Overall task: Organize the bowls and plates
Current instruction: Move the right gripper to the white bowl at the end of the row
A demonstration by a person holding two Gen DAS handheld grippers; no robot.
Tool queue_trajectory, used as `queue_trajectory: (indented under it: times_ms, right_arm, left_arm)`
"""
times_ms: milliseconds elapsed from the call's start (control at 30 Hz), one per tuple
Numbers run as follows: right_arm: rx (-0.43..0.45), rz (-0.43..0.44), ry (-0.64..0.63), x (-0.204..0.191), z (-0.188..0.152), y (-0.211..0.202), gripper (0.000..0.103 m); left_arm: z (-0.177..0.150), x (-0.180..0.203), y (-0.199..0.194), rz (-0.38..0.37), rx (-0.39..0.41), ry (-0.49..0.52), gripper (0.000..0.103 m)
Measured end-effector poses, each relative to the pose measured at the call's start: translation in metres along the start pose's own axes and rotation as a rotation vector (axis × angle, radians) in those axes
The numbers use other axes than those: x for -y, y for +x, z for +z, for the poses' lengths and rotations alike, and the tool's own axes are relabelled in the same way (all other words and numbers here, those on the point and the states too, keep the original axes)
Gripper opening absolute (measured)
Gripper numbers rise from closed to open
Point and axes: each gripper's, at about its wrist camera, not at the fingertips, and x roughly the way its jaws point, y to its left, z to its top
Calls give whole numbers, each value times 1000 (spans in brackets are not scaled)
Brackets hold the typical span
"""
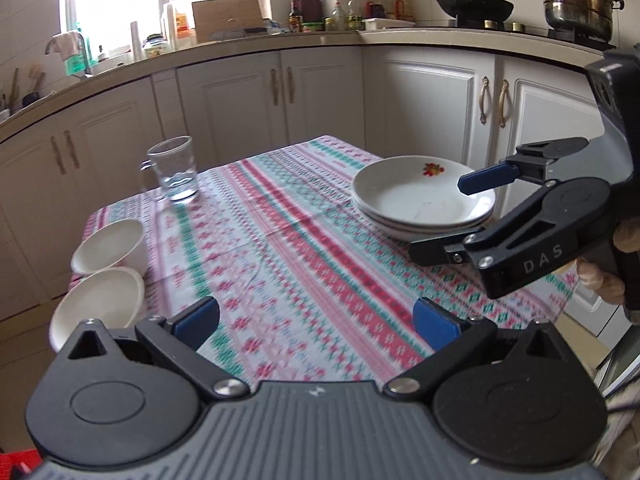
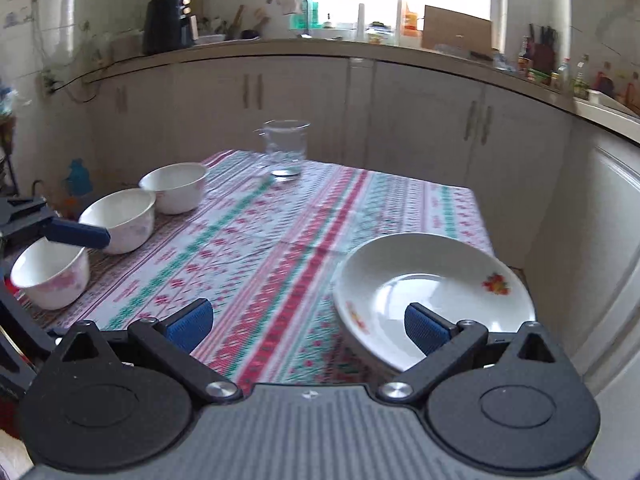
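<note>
A stack of white plates [image 1: 408,204] with a red flower print sits on the right of the patterned tablecloth [image 1: 288,240]. My right gripper [image 1: 460,216] is open at the stack's rim: one blue pad hangs over the top plate [image 2: 440,280], the other is over the cloth beside it. White bowls stand at the table's left edge, two in the left wrist view [image 1: 108,246] [image 1: 100,304] and three in a row in the right wrist view [image 2: 174,186] [image 2: 120,218] [image 2: 52,272]. My left gripper [image 1: 316,324] is open and holds nothing, near the bowls.
A glass mug [image 1: 174,170] [image 2: 286,148] stands at the table's far side. White kitchen cabinets [image 1: 320,96] and a cluttered counter wrap around behind the table. A hand [image 1: 600,276] holds the right gripper's handle.
</note>
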Motion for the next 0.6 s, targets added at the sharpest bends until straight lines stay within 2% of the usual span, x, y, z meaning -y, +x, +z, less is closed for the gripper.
queue_trajectory:
  times_ms: [167, 333, 467, 600]
  right_arm:
    - [-17, 82, -50, -29, 2, 5, 103]
    - [-36, 194, -135, -62, 9, 17, 103]
    - [-37, 272, -232, -93, 17, 28, 103]
    - [-40, 357, -270, -117, 26, 40, 103]
  left_arm:
    - [-21, -21, -28, 49, -27, 15, 102]
    - [-40, -53, -50, 83, -60, -14, 102]
    - [-56, -77, -60, 118, -77, -31, 102]
    - [-73, -96, -61, 152, -113, -24, 102]
